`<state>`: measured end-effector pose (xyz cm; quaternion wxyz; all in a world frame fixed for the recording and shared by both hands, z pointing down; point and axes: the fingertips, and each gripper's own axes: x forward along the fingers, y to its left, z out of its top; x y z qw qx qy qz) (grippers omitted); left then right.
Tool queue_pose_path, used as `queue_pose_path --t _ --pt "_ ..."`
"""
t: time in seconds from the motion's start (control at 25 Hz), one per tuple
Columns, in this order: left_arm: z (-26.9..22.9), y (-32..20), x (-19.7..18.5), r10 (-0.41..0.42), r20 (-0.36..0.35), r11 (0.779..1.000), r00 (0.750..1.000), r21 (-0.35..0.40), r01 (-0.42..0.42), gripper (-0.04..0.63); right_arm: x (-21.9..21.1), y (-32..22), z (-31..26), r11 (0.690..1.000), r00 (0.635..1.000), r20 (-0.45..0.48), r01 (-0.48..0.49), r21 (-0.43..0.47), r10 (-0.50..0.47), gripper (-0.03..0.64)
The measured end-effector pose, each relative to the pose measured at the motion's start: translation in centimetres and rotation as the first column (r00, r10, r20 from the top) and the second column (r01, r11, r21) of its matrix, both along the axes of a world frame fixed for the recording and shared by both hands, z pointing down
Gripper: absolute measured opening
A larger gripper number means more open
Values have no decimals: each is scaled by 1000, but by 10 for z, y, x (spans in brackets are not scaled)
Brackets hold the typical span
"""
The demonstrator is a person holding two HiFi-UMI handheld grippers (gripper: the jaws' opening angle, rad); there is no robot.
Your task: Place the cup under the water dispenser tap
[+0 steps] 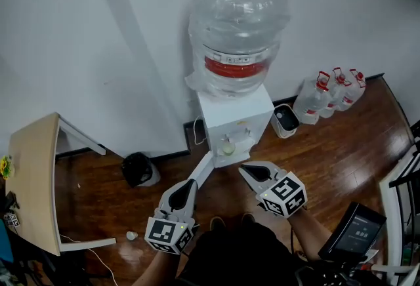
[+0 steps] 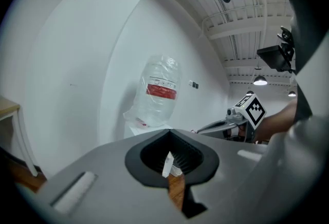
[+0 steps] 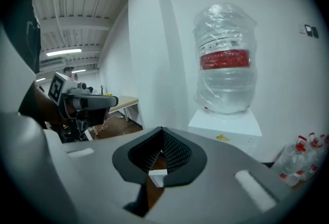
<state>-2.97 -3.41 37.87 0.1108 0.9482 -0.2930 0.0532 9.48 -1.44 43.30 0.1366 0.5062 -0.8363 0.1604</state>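
Note:
A white water dispenser [image 1: 234, 114] with a large clear bottle [image 1: 237, 29] stands against the wall. A small yellowish cup [image 1: 228, 145] sits in its recess below the taps. My left gripper [image 1: 207, 161] hangs just left of and below the cup, jaws together and empty. Just right of the recess my right gripper [image 1: 244, 170] is shut on nothing. In the left gripper view the left gripper [image 2: 170, 132] points toward the dispenser [image 2: 149, 126], with the right gripper [image 2: 216, 126] beside it. The right gripper [image 3: 162, 130] faces the dispenser [image 3: 226, 124]; its own jaws hide the cup.
A light wooden desk [image 1: 33, 180] stands at the left, and a black bin [image 1: 138, 168] sits by the wall. Several water jugs [image 1: 331, 94] and a small white appliance [image 1: 285, 119] are right of the dispenser. A dark screen [image 1: 354, 231] and a white rack [image 1: 401, 180] are at the right.

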Motion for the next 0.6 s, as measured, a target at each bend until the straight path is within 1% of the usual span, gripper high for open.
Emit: queue_pose_path --t 0.12,0.24,0.32,0.44,0.6 --pt "-13 3 14 24 -21 999 1000 25 -23 20 15 6 -21 999 999 29 -27 32 27 0" --pt "-27 9 19 51 -14 997 999 58 -50 20 26 11 -36 998 998 45 -48 46 46 0" --pt "-34 5 19 52 -6 996 999 71 -52 20 28 10 -43 997 998 52 -45 64 42 0" --pt "-33 5 18 51 19 997 999 52 -52 20 25 13 -47 996 998 55 -34 85 29 0" --pt "-30 3 15 21 -6 997 1000 77 -20 20 27 12 -44 997 999 31 -44 70 41 0"
